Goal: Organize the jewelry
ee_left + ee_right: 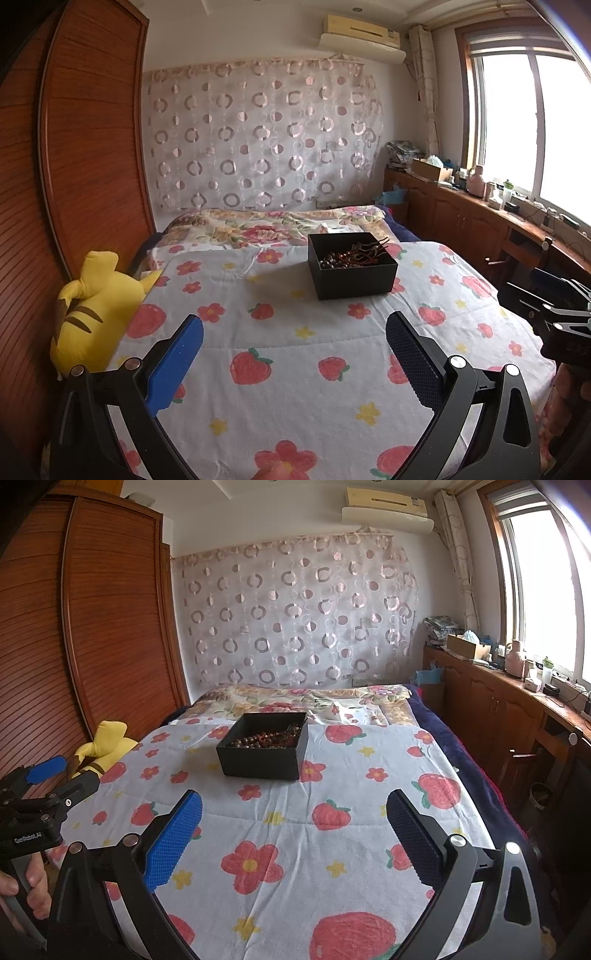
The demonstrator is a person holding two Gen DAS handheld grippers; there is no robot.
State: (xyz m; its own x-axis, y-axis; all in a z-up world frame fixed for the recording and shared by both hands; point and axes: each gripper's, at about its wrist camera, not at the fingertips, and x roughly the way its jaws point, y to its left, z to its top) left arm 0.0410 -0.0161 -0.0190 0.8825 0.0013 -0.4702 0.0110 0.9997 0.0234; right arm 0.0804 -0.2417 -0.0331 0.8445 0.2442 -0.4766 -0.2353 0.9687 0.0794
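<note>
A black open box point(352, 275) stands on the bed's strawberry-print blanket point(295, 354); it also shows in the right wrist view point(263, 757). Inside lies beaded jewelry point(351, 255) of dark brown and red beads with red cords, seen in the right wrist view too point(266, 738). My left gripper point(294, 338) is open and empty, well short of the box. My right gripper point(294, 818) is open and empty, also short of the box. The left gripper shows at the left edge of the right wrist view point(48, 786).
A yellow plush toy point(88, 314) lies at the bed's left edge beside a wooden wardrobe point(74, 147). A floral quilt point(273, 225) covers the bed's far end. A wooden cabinet point(480, 214) with clutter runs under the window on the right.
</note>
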